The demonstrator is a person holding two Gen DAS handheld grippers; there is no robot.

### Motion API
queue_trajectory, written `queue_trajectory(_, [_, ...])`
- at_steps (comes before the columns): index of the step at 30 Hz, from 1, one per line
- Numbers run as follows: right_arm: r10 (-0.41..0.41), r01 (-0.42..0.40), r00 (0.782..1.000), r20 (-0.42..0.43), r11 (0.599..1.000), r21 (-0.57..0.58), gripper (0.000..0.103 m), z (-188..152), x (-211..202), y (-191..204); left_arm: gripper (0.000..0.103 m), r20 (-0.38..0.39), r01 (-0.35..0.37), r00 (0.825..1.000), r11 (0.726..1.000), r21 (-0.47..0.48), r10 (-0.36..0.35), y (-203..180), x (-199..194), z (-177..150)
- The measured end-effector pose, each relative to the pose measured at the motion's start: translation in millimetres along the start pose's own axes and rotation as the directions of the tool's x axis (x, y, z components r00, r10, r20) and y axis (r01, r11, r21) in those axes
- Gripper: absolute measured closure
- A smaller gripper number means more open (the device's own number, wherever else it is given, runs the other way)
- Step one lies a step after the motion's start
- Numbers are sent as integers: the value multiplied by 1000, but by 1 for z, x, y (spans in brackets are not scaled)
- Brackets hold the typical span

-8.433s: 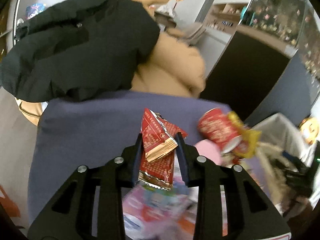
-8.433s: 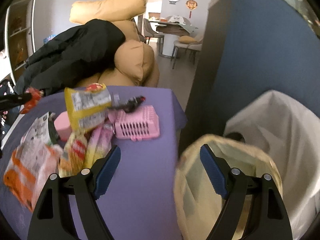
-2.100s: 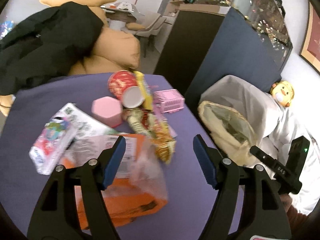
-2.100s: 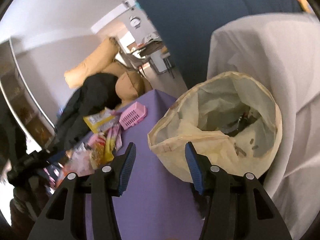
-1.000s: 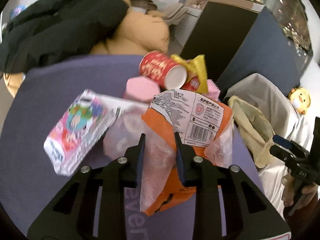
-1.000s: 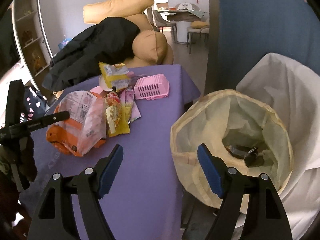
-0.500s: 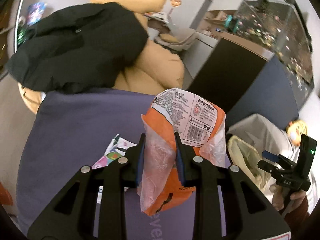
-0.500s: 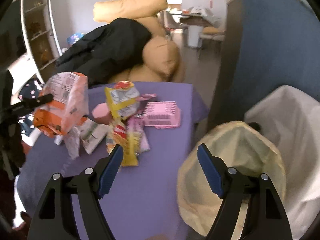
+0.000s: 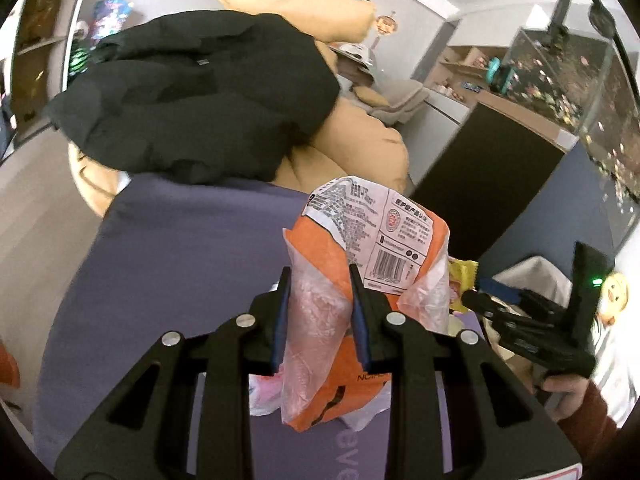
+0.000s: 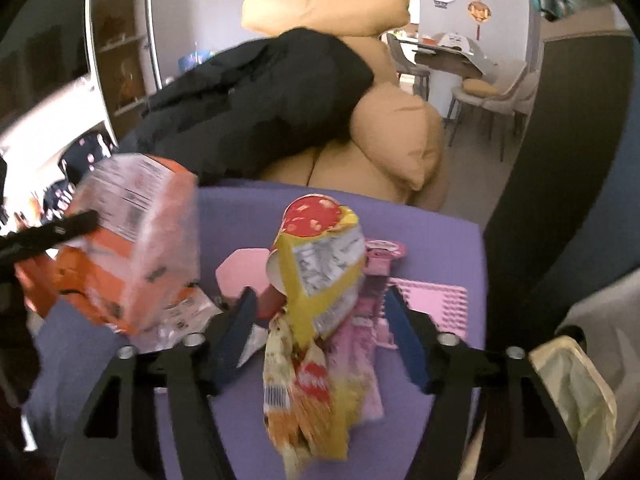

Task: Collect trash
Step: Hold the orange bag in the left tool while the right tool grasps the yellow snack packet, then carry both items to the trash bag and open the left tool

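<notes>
White label on the orange bag (image 9: 376, 240) bears a barcode and Chinese print, too small to read; purple tabletop (image 9: 180, 264) shows perhaps "ave"

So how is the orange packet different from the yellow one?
The orange packet is lifted off the table, clamped in the left gripper; the yellow packet lies in the pile on the purple table, between the closing right gripper's fingers. Orange looks bulkier. Both are crinkly wrappers.

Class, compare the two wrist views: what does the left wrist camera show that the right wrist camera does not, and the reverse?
Left only: the fish tank and the right gripper seen from outside.
Right only: the pink basket, the yellow wrapper between its closing jaws, and the trash bag.
Both: the orange bag, clamped by the left gripper, and the black jacket.
</notes>
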State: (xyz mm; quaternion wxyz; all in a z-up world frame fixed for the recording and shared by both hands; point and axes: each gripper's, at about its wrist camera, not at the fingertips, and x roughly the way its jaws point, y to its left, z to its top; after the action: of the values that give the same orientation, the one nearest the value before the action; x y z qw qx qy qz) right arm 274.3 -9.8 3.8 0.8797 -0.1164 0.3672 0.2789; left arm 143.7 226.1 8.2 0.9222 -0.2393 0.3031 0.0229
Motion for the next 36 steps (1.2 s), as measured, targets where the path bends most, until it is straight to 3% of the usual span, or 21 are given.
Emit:
queue_trajectory(3, [-31, 31, 999, -12, 999, -14, 77, 2, 16, 3, 78, 3, -10, 1000, 999, -39, 10, 12, -5, -4])
queue_trajectory(6, [51, -50, 999, -10, 996, 75, 86, 4, 7, -11, 78, -12, -7, 1000, 999, -53, 6, 15, -10, -8])
queue_trajectory(10, [80, -85, 996, 47, 991, 108, 92, 5, -33, -23, 78, 14, 2, 1000, 999, -35, -2, 9, -21, -10])
queue_trajectory(14, [83, -93, 992, 95, 990, 108, 94, 4, -75, -31, 78, 4, 35, 999, 999, -17, -35, -6, -23, -16])
queue_trajectory(17, [43, -55, 991, 128, 995, 87, 94, 1, -105, -34, 78, -7, 59, 998, 998, 9, -59, -23, -23, -20])
queue_trajectory(21, [12, -28, 989, 147, 993, 110, 94, -11, -130, -47, 78, -70, 99, 993, 992, 81, -94, -51, -13, -34])
queue_trajectory(30, [-9, -9, 993, 116, 988, 157, 94, -38, -127, -73, 78, -195, 127, 974, 989, 72, -111, -59, 14, -61])
queue_trajectory(36, [-3, -14, 996, 94, 984, 177, 94, -45, -115, -80, 78, -229, 148, 965, 987, 58, -131, -61, 24, -66])
